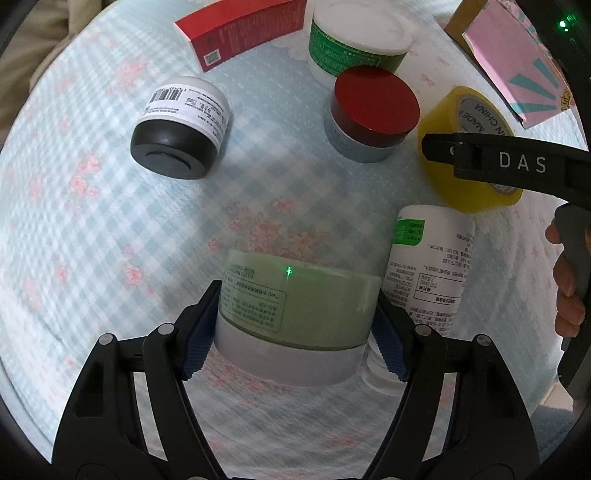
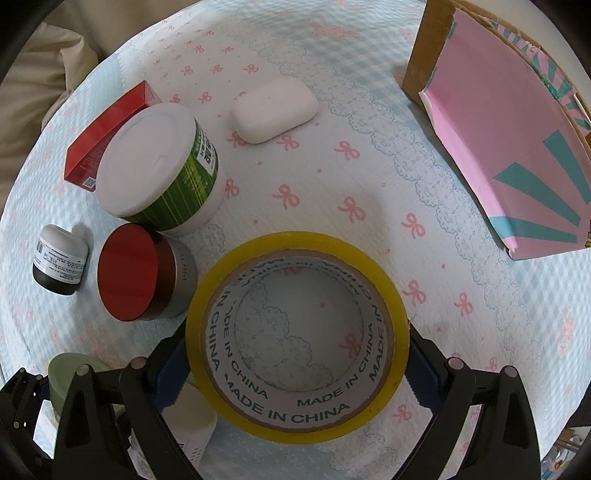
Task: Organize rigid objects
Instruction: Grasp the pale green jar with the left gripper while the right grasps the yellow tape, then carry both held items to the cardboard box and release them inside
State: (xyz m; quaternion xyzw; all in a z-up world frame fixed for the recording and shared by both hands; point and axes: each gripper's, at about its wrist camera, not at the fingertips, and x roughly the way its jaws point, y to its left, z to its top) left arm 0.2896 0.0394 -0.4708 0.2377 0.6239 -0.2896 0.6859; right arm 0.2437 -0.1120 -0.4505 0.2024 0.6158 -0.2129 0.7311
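I judge the sorting barely begun: everything sits loose on the bedspread, nothing near its far-right edge where the pink box stands. My right gripper clasps the yellow tape roll, printed "MADE IN CHINA"; my left gripper clamps the pale green jar, label unreadable.

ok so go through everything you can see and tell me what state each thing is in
pale green jar: gripped by left gripper
yellow tape roll: flat, between right gripper fingers
red-lid jar: upright, closed
green-label tub: upright, lid on
black-cap bottle: inverted on its cap
white bottle: lying down
red box: closed
white soap case: closed
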